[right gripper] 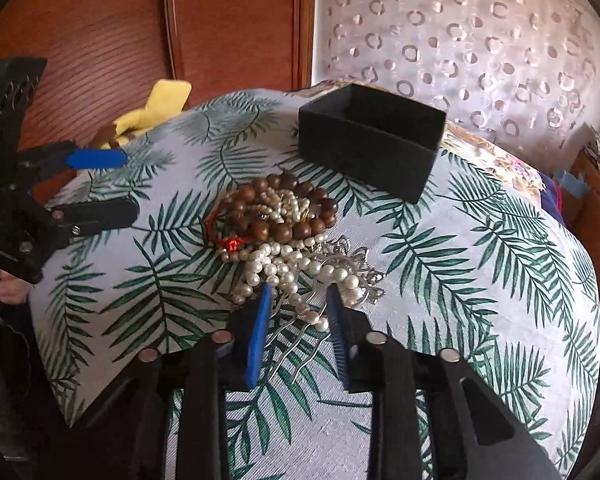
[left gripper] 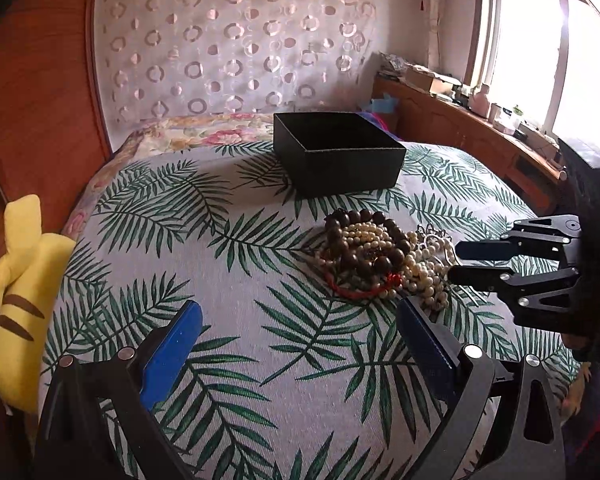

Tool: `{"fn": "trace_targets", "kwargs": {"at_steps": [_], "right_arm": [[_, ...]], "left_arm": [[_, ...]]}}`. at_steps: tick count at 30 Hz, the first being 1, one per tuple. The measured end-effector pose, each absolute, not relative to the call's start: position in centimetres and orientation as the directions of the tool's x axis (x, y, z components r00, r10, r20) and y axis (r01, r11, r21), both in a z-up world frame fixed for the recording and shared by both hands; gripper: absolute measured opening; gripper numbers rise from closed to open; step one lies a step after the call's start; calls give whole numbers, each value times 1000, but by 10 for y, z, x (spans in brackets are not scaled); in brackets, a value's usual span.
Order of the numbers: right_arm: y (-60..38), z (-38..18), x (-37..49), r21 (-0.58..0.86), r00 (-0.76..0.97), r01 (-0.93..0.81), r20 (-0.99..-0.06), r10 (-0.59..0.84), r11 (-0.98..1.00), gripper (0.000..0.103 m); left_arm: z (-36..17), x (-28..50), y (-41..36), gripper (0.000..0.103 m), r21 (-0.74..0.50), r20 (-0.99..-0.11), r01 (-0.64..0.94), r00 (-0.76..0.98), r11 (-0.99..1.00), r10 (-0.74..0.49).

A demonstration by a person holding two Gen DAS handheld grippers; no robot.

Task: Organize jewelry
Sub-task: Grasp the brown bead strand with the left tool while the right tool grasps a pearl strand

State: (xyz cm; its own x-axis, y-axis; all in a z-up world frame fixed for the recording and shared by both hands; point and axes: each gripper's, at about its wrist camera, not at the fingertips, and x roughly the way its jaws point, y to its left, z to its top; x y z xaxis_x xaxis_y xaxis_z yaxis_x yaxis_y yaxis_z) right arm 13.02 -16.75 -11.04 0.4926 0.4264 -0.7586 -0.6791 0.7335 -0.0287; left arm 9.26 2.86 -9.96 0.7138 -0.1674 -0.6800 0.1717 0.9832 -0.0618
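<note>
Pearls (right gripper: pixel 288 276) sat between the right gripper's (right gripper: pixel 298 300) half-closed jaws, near the bed's (right gripper: pixel 480 280) middle; closing squarely would secure them; left gripper (left gripper: pixel 300 312) gaped empty

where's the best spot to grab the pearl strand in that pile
Probably the loose end of the pearl strand trailing off the pile's near edge, approached from above on the near side. It hangs clear of the wooden beads, though it overlaps the silver hair comb.

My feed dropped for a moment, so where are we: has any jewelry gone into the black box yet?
Nothing visibly done: the black box sits open, and what shows of its inside looks empty. In hand: the right gripper straddles pearl strands at the near edge of the jewelry pile, jaws not visibly clamped. The left gripper is open, holding nothing. Left: the whole tangle, wooden beads and silver hairpin included.
</note>
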Motion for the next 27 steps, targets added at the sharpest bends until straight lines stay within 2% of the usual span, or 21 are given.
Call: {"fn": "trace_targets", "kwargs": {"at_steps": [5,7,12,27], "right_arm": [[-164,-119,139,-39,471,-686,-784,404,726,24],[-162,-120,139,-42,466,-693,-788,402,720,9],[-164,-113,135,-45,482,-697,-768,422,715,8],[-202,-17,119,-74,663,-626,-574,480,776,7]], "left_arm": [[-101,92,29,94,-63,-682,172,711,983,-168],[-102,91,29,94,-65,-682,173,712,983,-170],[-102,91,30,94,-69,-684,170,709,983,-171],[-106,86,28,94,-88,-682,183,706,979,-193]]}}
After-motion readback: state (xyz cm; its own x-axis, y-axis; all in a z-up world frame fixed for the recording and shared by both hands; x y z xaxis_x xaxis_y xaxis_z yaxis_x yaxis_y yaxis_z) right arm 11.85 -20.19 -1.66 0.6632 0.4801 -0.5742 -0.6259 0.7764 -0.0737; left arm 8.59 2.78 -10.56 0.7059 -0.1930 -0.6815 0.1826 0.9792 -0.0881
